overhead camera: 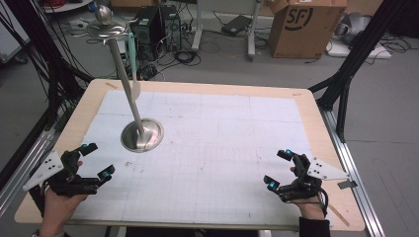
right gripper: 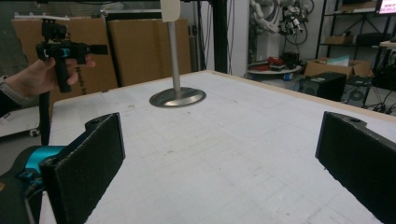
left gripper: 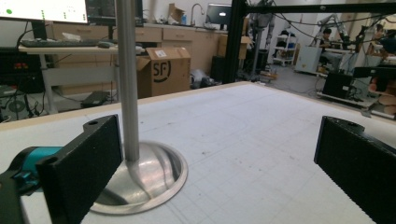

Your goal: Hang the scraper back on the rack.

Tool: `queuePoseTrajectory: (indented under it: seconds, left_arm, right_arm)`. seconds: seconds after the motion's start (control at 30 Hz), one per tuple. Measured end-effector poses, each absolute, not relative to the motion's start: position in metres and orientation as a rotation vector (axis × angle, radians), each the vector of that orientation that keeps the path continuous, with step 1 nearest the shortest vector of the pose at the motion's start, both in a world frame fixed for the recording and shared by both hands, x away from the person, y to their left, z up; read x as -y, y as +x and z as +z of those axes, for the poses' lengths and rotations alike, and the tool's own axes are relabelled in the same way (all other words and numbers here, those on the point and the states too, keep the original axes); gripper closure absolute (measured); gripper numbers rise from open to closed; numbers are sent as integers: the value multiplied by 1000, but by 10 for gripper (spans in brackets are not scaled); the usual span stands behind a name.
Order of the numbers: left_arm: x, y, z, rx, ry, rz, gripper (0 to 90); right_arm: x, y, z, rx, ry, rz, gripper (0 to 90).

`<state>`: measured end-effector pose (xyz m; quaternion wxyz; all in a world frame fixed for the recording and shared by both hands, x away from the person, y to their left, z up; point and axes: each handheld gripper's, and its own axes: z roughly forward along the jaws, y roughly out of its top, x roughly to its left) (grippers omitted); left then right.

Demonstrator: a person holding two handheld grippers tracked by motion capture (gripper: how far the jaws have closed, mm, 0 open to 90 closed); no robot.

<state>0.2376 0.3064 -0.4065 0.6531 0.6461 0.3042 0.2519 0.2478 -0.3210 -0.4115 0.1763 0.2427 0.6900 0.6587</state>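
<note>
A metal stand rises from a round dished base (overhead camera: 142,134) at the mat's left-centre, and its pole (overhead camera: 123,69) leans up to a top disc (overhead camera: 106,28). A pale green-handled utensil (overhead camera: 133,66) hangs from the disc. My left gripper (overhead camera: 98,160) is open near the table's front left, with nothing between its jaws. In the left gripper view the base (left gripper: 154,182) and pole (left gripper: 127,84) stand just beyond the left jaw. My right gripper (overhead camera: 278,169) is open at the front right, and nothing is between its jaws. The right gripper view shows the stand's base (right gripper: 177,97) farther off.
A white gridded mat (overhead camera: 222,128) covers the wooden table. Behind the table are a cardboard box (overhead camera: 306,27), computer towers (overhead camera: 153,24) and floor cables. A black frame leg (overhead camera: 346,74) stands at the right. The other hand holds the left gripper (right gripper: 65,49) in the right gripper view.
</note>
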Motion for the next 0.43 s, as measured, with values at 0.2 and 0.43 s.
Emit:
queuePoseTrajectory:
  seconds: [0.2,0.43]
  left_arm:
    - [-307,238,-407,-692,1463,575,17]
    - [-303,237,-403,-695,1461,578,17]
  right_arm:
    - [331,247,-417,-1951,735,1882,3]
    - [322,248,-414,-1965,710,1879,3]
